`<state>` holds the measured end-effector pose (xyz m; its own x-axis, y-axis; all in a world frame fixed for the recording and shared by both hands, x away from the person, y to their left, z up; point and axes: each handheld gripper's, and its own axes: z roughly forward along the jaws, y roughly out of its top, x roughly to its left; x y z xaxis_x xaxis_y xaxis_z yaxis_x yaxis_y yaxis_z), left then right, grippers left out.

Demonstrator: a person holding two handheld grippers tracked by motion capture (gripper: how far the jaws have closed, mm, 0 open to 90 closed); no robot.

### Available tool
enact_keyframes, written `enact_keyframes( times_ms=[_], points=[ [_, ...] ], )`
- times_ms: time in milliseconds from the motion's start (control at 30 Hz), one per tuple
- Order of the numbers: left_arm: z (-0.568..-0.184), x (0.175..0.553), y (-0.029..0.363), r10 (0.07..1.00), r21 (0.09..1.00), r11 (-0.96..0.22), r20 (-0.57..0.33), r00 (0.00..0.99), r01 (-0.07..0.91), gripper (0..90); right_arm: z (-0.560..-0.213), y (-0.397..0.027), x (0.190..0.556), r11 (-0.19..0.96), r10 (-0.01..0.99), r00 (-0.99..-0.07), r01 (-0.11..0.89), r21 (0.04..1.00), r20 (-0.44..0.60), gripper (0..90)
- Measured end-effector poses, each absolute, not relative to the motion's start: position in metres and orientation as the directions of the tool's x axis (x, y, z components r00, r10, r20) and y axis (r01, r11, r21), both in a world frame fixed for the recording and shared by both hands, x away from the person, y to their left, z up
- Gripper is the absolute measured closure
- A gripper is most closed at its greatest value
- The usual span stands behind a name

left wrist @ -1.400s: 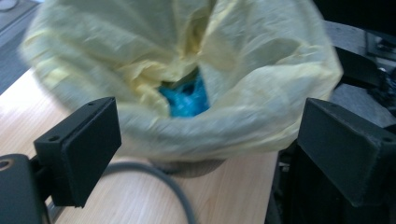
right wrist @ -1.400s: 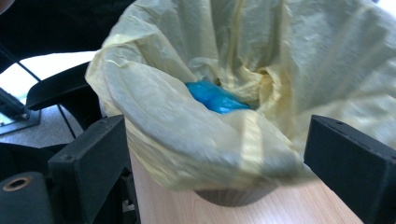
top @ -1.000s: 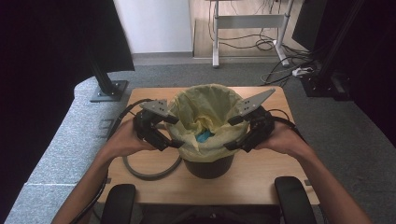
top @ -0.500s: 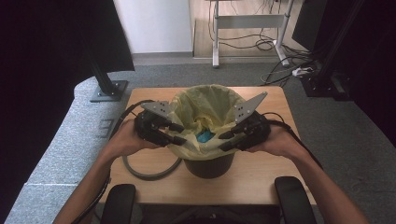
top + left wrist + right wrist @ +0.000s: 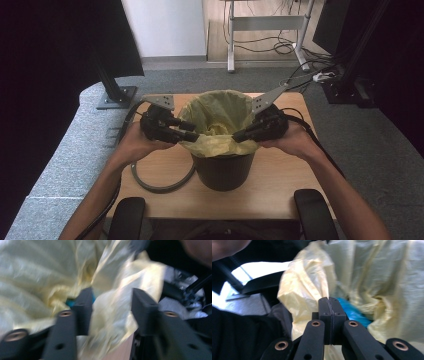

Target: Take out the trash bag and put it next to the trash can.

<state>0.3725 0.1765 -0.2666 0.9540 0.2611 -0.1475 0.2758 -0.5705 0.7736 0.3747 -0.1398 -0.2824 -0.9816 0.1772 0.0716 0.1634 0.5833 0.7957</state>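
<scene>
Near edge of the light wooden table (image 5: 280,195): two black padded chair armrests (image 5: 312,212) poke in at the bottom, forearms come up between them. A grey cable loop (image 5: 160,185) lies on the tabletop left of the bin. The round black plastic waste bin (image 5: 223,172) stands mid-table, lined with a thin pale-yellow plastic bag (image 5: 220,142) whose rim folds over the bin's edge.

Left gripper (image 5: 192,131) is at the bag's left rim; jaws partway apart, have just been closing then eased slightly. In the left gripper view bag film (image 5: 112,315) bunches between the jaws, blurred; cannot tell if the pads press it.

Right gripper (image 5: 237,136) is at the bag's right rim; jaws have just closed fully. In the right gripper view the pads meet face to face at the fold of the bag (image 5: 307,285), a sliver of film seemingly pinched in the seam.

Something blue (image 5: 352,311) lies deep inside the bag.

Beyond the table: grey carpet, a black monitor stand (image 5: 116,95) at left, a white desk frame (image 5: 267,30) with cables.
</scene>
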Motion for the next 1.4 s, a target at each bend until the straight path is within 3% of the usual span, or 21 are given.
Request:
enact_keyframes(
  times_ms=[67, 167, 333, 467, 500, 633, 800, 1000, 1133, 1267, 1400],
  points=[
    [-0.265, 0.371, 0.171, 0.237, 0.779, -0.568, -0.154, 0.959, 0.265, 44.3, -0.283, -0.138, 0.382, 0.577, 0.207, -0.976, 0.179, 0.797, 0.069, 89.4],
    [-0.267, 0.373, 0.16, 0.288, 0.736, -0.62, -0.109, 0.951, 0.272, 40.7, -0.284, -0.135, 0.391, 0.574, 0.232, -0.97, 0.192, 0.796, 0.067, 89.4],
    [-0.275, 0.385, 0.147, 0.272, 0.687, -0.657, -0.169, 0.947, 0.311, 45.0, -0.282, -0.133, 0.402, 0.553, 0.266, -0.963, 0.198, 0.809, 0.054, 89.3],
    [-0.277, 0.39, 0.139, 0.266, 0.656, -0.69, -0.164, 0.95, 0.306, 59.3, -0.277, -0.13, 0.408, 0.565, 0.299, -0.954, 0.194, 0.802, 0.02, 89.4],
    [-0.277, 0.39, 0.138, 0.265, 0.648, -0.699, -0.159, 0.951, 0.303, 67.6, -0.276, -0.129, 0.409, 0.569, 0.307, -0.951, 0.193, 0.8, 0.011, 89.4],
    [-0.274, 0.39, 0.133, 0.334, 0.617, -0.732, -0.042, 0.942, 0.288, 87.8, -0.273, -0.125, 0.411, 0.562, 0.322, -0.947, 0.197, 0.803, 0.007, 89.3],
    [-0.27, 0.395, 0.138, 0.427, 0.618, -0.718, 0.028, 0.904, 0.32, 90.0, -0.273, -0.124, 0.411, 0.566, 0.315, -0.949, 0.2, 0.8, 0.014, 88.9],
    [-0.264, 0.405, 0.152, 0.502, 0.647, -0.676, 0.054, 0.863, 0.352, 90.0, -0.274, -0.132, 0.41, 0.566, 0.357, -0.934, 0.208, 0.798, -0.01, 65.4],
    [-0.259, 0.412, 0.163, 0.544, 0.674, -0.642, 0.066, 0.836, 0.364, 90.0, -0.276, -0.142, 0.41, 0.567, 0.385, -0.923, 0.221, 0.793, -0.018, 60.3],
    [-0.254, 0.42, 0.172, 0.579, 0.692, -0.62, 0.084, 0.811, 0.371, 90.0, -0.278, -0.154, 0.412, 0.555, 0.415, -0.91, 0.244, 0.796, -0.011, 62.3],
    [-0.251, 0.429, 0.178, 0.607, 0.701, -0.601, 0.09, 0.789, 0.383, 90.0, -0.28, -0.162, 0.415, 0.552, 0.448, -0.894, 0.262, 0.792, -0.017, 83.5]
  ],
)
